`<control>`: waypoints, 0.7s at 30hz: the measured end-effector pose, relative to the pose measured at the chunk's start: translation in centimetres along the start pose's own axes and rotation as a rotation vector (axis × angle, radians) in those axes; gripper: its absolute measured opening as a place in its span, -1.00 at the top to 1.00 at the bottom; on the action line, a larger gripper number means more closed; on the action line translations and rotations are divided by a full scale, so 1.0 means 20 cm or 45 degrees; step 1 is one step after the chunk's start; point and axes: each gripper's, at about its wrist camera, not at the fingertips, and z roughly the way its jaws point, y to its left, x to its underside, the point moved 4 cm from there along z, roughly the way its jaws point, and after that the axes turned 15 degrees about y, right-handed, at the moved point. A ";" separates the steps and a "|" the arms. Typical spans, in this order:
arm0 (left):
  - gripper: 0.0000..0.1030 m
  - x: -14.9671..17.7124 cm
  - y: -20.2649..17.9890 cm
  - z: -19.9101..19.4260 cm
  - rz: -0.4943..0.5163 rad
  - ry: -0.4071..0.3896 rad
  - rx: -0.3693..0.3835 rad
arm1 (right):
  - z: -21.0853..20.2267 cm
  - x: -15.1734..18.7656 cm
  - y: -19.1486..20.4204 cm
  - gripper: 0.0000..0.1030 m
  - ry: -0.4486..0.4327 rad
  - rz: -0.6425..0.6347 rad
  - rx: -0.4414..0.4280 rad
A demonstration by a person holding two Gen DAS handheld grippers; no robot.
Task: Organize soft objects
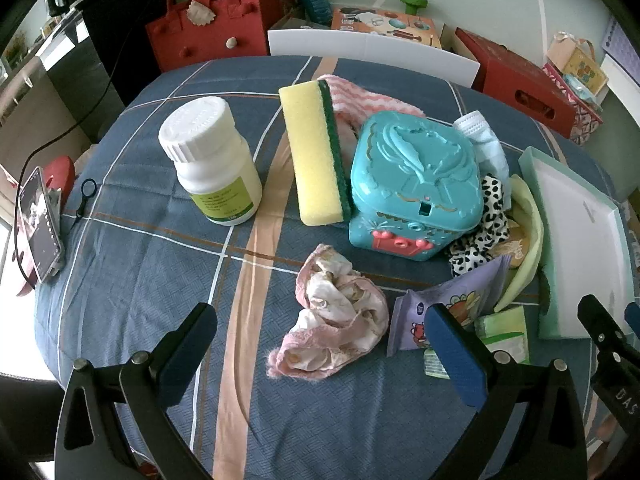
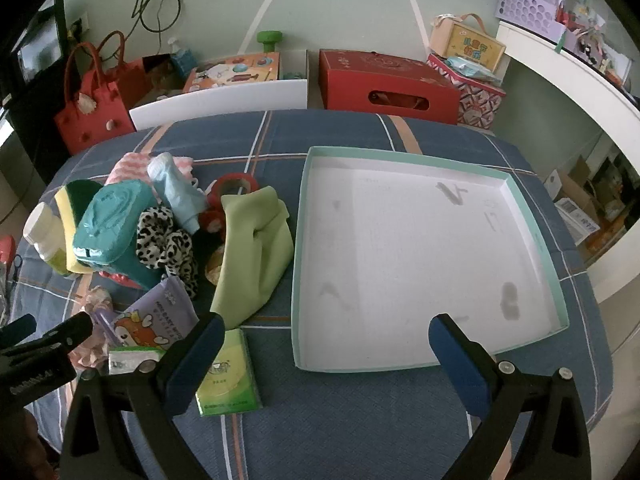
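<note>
White tray [image 2: 424,248] bare inside — teal box [image 1: 412,184] lidded; both grippers [image 1: 320,344] [image 2: 326,344] spread apart.

Two handheld grippers, each of matte black plastic with angular arms and triangular cut-outs: the left gripper [image 1: 320,344] and right gripper [image 2: 326,354] carry flat blue pads [image 1: 460,356] on their fingertips, silver screws [image 2: 505,367] at the joints and white lettering along one side.
</note>
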 end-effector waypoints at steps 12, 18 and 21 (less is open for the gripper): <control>-1.00 0.00 0.01 -0.01 -0.004 0.000 -0.001 | 0.01 0.01 0.01 -1.00 0.011 -0.013 0.004; -1.00 0.00 0.00 -0.01 -0.004 0.001 -0.015 | 0.00 0.00 0.00 -1.00 0.009 -0.007 -0.007; -1.00 0.00 0.00 -0.01 -0.003 0.002 -0.019 | 0.00 0.00 0.00 -1.00 0.008 -0.006 -0.010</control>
